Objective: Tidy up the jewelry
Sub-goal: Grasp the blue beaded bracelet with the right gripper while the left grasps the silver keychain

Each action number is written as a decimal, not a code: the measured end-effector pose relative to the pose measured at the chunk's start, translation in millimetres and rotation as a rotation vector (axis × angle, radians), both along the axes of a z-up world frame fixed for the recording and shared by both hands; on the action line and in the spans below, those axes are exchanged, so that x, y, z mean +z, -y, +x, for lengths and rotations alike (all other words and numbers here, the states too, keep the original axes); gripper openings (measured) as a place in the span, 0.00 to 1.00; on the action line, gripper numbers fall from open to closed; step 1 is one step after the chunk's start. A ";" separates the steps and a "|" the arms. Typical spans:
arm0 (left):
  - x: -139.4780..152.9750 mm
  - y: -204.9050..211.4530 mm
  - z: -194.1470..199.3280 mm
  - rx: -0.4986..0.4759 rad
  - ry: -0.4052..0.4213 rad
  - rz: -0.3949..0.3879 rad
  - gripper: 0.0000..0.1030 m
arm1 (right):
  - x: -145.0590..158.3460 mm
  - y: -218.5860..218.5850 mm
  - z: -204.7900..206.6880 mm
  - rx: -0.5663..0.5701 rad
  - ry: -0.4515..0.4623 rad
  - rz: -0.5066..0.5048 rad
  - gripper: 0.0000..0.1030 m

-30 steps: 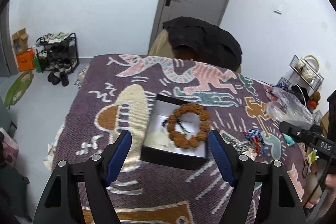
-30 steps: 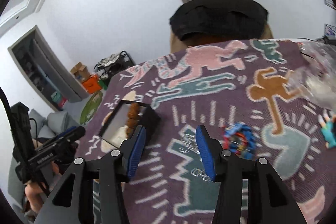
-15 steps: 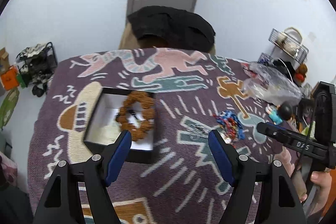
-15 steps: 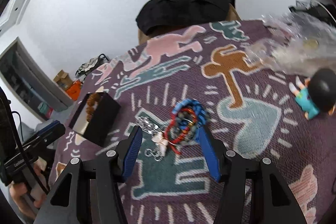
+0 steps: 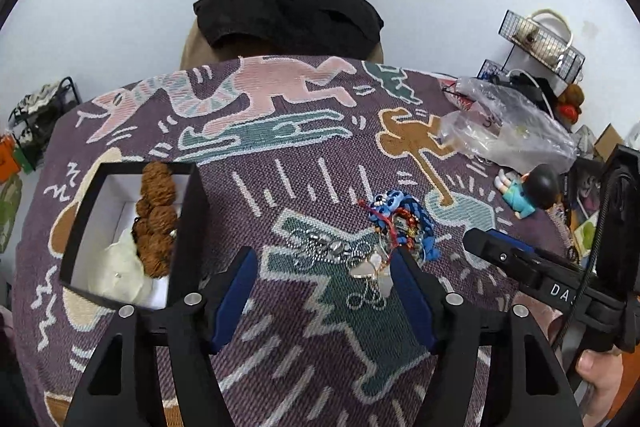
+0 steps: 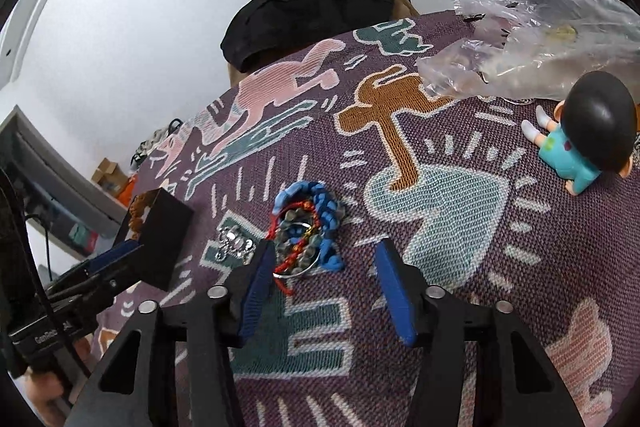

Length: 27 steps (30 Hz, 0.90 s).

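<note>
A black jewelry box (image 5: 188,227) with a white lining holds a brown bead bracelet (image 5: 154,223) at the left of the patterned cloth. A pile of bracelets (image 5: 404,223), blue, red and grey, lies mid-table beside a silver chain with a pale pendant (image 5: 340,251). My left gripper (image 5: 324,291) is open and empty, just in front of the chain. My right gripper (image 6: 326,287) is open and empty, its left finger beside the bracelet pile (image 6: 308,227). The box (image 6: 164,235) stands to its left.
A clear plastic bag (image 5: 504,131) and a small doll in a teal shirt (image 6: 584,143) lie at the right of the table. A chair with a black garment (image 5: 288,15) stands behind the table. A wire rack (image 5: 540,43) stands at the far right.
Both grippers have moved right and closer to the jewelry pile. The box has shifted to the left of both views. Both grippers have stayed open.
</note>
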<state>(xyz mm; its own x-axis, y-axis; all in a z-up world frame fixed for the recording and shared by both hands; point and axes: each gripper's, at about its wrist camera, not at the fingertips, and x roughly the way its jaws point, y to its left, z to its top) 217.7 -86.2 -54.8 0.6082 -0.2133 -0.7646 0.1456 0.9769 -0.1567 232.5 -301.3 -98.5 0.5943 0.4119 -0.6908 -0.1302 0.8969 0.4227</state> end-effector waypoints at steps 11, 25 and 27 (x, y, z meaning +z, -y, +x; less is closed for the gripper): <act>-25.6 9.4 39.0 0.056 -0.096 0.010 0.52 | -18.7 -9.8 35.8 0.053 -0.074 0.011 0.36; -60.3 13.8 60.3 0.093 -0.175 0.003 0.51 | -21.4 -14.9 41.9 0.075 -0.070 0.054 0.10; -61.2 15.2 60.3 0.097 -0.173 0.011 0.51 | -15.0 -14.3 38.2 0.083 -0.047 0.058 0.10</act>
<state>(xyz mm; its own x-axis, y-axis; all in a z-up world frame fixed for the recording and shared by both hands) 278.0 -101.5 -116.1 0.4850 -0.1511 -0.8614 0.0231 0.9868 -0.1601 270.7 -287.0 -113.5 0.5242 0.4983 -0.6906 -0.1818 0.8577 0.4808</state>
